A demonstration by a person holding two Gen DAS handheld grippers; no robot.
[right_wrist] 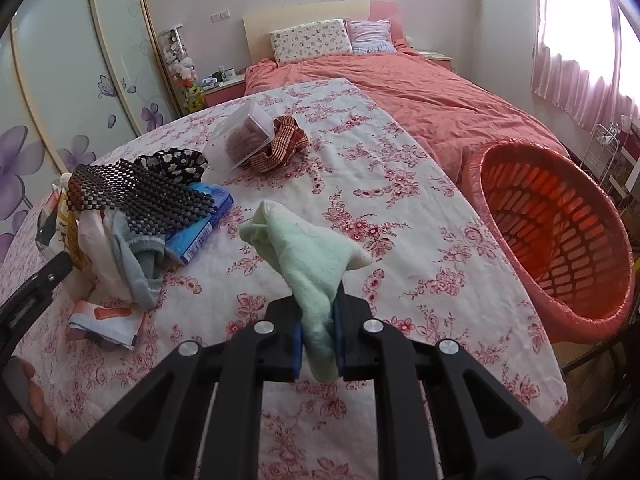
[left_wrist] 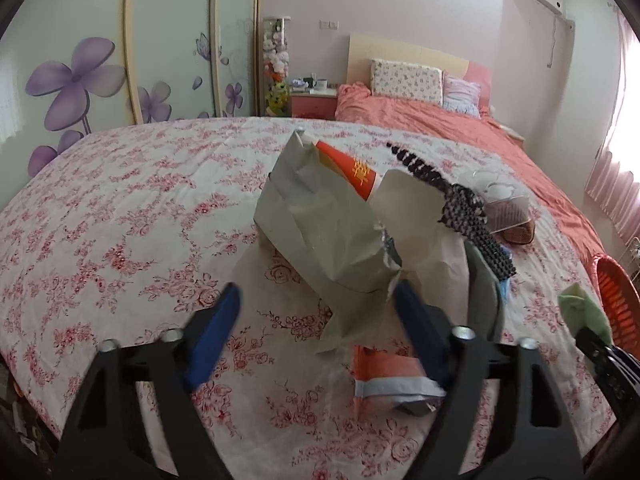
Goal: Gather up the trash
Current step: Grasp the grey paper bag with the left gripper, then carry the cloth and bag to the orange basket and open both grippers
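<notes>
two grippers: right gripper (right_wrist: 318,344) jaws clamped on green cloth (right_wrist: 310,256) near orange basket (right_wrist: 560,232); left gripper (left_wrist: 316,320) jaws wide apart by grey bag (left_wrist: 320,216).

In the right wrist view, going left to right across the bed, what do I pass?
Black mesh mat → blue box → clear plastic container → green cloth held in the right tongs → orange basket.

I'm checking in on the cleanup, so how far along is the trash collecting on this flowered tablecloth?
Early. Done: nothing shows in the visible part of the orange slatted plastic basket. In hand: the right hand-held gripper is shut on a pale green cloth; the left hand-held gripper is open by a torn grey paper bag. Left: the black mesh mat, blue box and clear plastic container.
</notes>
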